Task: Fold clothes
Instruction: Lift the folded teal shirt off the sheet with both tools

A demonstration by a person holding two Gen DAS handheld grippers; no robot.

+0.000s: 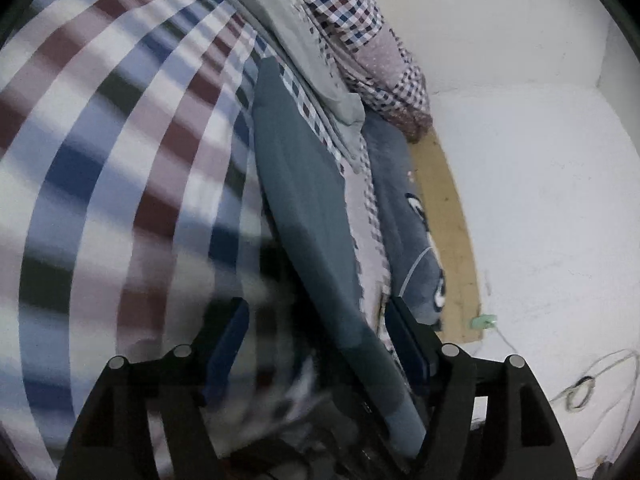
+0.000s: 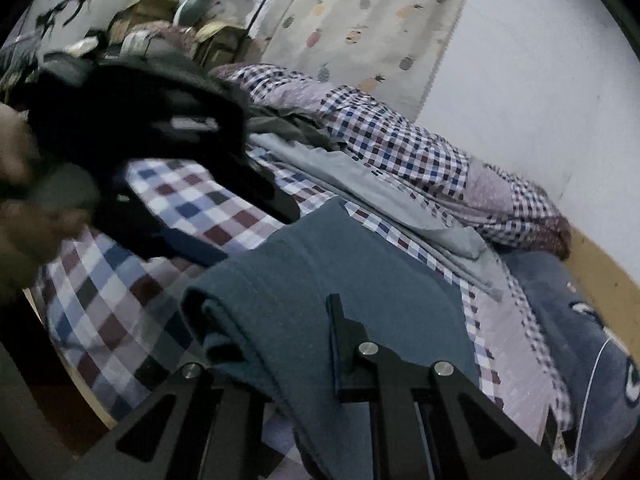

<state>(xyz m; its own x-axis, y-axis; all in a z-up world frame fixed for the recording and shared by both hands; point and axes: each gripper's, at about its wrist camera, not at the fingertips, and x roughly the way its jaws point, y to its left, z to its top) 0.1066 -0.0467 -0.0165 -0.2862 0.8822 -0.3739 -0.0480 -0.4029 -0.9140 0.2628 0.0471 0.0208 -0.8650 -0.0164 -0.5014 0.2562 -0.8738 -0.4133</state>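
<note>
A teal garment (image 1: 304, 200) (image 2: 320, 264) lies folded lengthwise on the checked bed sheet (image 1: 100, 160) (image 2: 120, 300). In the right wrist view my right gripper (image 2: 268, 312) has its jaws partly closed, with a thick fold of the garment bunched between them. That fold hides the left finger and is lifted off the sheet. My left gripper (image 1: 316, 304) (image 2: 252, 236) is open, with the garment's long edge running through the gap between its blue pads. A blurred hand (image 2: 16, 160) holds the left gripper.
A grey garment (image 2: 360, 184) (image 1: 288, 32) and a checked quilt (image 2: 400, 128) are heaped along the wall side. A dark blue patterned pillow (image 2: 580, 340) (image 1: 400, 208) lies by the wooden bed edge (image 1: 448, 220). Cables (image 1: 592, 380) trail on the floor. Clutter (image 2: 160, 28) is stacked at the back.
</note>
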